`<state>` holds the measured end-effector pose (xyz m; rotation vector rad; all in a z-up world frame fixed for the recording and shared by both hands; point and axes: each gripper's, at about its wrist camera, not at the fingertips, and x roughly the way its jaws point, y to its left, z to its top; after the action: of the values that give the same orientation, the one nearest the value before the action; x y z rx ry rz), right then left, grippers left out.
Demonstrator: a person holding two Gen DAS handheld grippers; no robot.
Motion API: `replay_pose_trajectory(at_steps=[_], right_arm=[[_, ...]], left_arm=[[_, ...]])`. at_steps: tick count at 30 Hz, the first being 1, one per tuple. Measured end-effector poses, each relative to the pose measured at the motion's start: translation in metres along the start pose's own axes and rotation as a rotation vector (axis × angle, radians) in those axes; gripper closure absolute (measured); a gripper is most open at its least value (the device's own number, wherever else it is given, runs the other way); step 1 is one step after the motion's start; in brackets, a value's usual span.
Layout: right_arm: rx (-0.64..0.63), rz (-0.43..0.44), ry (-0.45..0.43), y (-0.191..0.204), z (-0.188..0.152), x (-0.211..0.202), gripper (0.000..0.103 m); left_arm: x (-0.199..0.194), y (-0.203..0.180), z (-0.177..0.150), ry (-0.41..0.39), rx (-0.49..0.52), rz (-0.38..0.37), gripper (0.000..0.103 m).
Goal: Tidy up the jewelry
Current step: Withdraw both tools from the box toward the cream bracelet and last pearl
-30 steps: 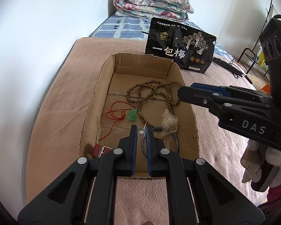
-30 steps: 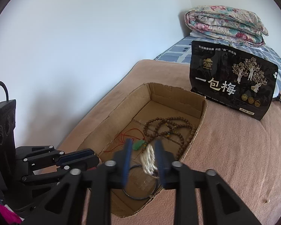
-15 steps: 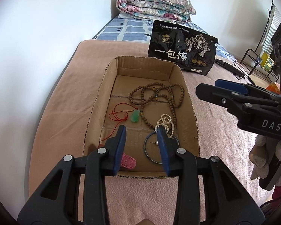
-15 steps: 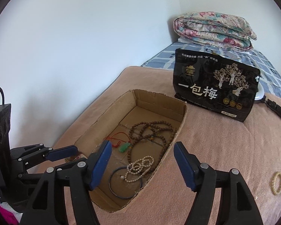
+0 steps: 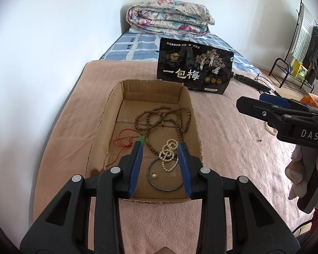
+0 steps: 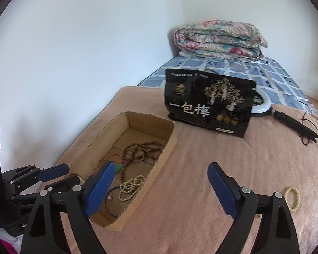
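An open cardboard box (image 5: 152,86) (image 6: 165,148) lies on the pink blanket. It holds a brown bead necklace (image 5: 165,116) (image 6: 142,150), a white pearl string (image 5: 169,154) (image 6: 131,187), a blue bangle (image 5: 165,187), a red cord with a green pendant (image 5: 127,139) and a small pearl (image 5: 154,175). My left gripper (image 5: 161,146) is open and empty above the box's near end. My right gripper (image 6: 159,167) is wide open and empty, right of the box. A cream bead bracelet (image 6: 292,196) (image 5: 270,130) lies on the blanket at the right.
A black snack bag (image 5: 195,72) (image 6: 209,108) stands behind the box. A folded floral quilt (image 5: 169,19) (image 6: 220,40) lies on the blue checked bed. A black device with cables (image 6: 294,124) lies at the right. A white wall runs along the left.
The right gripper let the pearl string fall into the box, opened wide and drew back to the right. The left gripper opened and pulled back from the box.
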<state>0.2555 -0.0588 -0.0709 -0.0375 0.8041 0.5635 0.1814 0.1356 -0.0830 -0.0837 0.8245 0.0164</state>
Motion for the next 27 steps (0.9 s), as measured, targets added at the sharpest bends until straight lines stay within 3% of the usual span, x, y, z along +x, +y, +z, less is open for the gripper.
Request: replay_pose_trajectory(at_steps=[4, 8, 16, 19, 27], right_arm=[[0.004, -0.044, -0.02, -0.012, 0.0, -0.014, 0.0], [0.024, -0.074, -0.04, -0.028, 0.001, -0.029, 0.0], [0.085, -0.134, -0.04, -0.071, -0.007, -0.05, 0.0], [0.106, -0.162, -0.039, -0.089, -0.011, -0.058, 0.0], [0.104, -0.33, -0.041, -0.139, -0.025, -0.083, 0.0]], left_arm=[[-0.006, -0.016, 0.002, -0.024, 0.03, 0.001, 0.069], [-0.01, -0.03, 0.003, -0.04, 0.051, -0.009, 0.056], [-0.015, -0.062, 0.002, -0.057, 0.108, -0.033, 0.055], [-0.015, -0.074, 0.003, -0.062, 0.12, -0.047, 0.049], [-0.008, -0.109, 0.004, -0.055, 0.154, -0.098, 0.049]])
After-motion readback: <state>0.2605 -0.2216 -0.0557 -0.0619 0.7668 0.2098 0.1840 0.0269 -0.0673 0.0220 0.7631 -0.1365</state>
